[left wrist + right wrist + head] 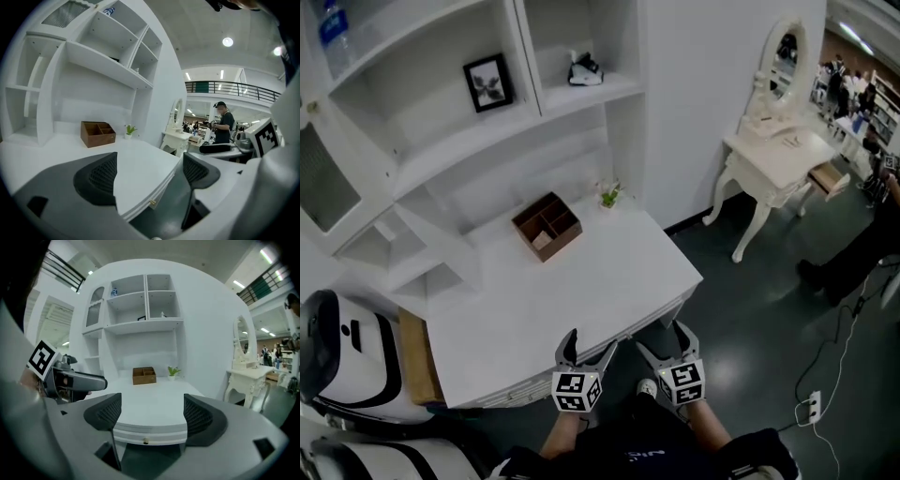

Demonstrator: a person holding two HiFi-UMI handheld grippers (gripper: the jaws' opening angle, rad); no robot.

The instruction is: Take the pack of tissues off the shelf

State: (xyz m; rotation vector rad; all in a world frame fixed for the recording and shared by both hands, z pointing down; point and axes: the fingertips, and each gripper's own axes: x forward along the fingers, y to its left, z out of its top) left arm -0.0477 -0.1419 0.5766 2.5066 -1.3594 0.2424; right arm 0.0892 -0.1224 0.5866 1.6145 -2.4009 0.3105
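A blue and white item (pixel 333 28), maybe the pack of tissues, lies on the top left shelf of the white shelf unit (pixel 450 141); it also shows high up in the left gripper view (pixel 108 10) and the right gripper view (pixel 114 291). Both grippers hover side by side at the front edge of the white desk (pixel 553 300), far below that shelf. My left gripper (pixel 589 343) is open with nothing between its pads (pixel 101 176). My right gripper (pixel 664 339) is open too, and only the desk edge and drawer knob (pixel 146 441) show between its pads.
On the desk stand a brown wooden organiser (pixel 547 225) and a small potted plant (pixel 609 195). A framed picture (pixel 488 82) and a small black and white object (pixel 584 67) sit on middle shelves. A white dressing table (pixel 778 150) and a person (pixel 862 253) are at right; a white machine (pixel 347 356) is at left.
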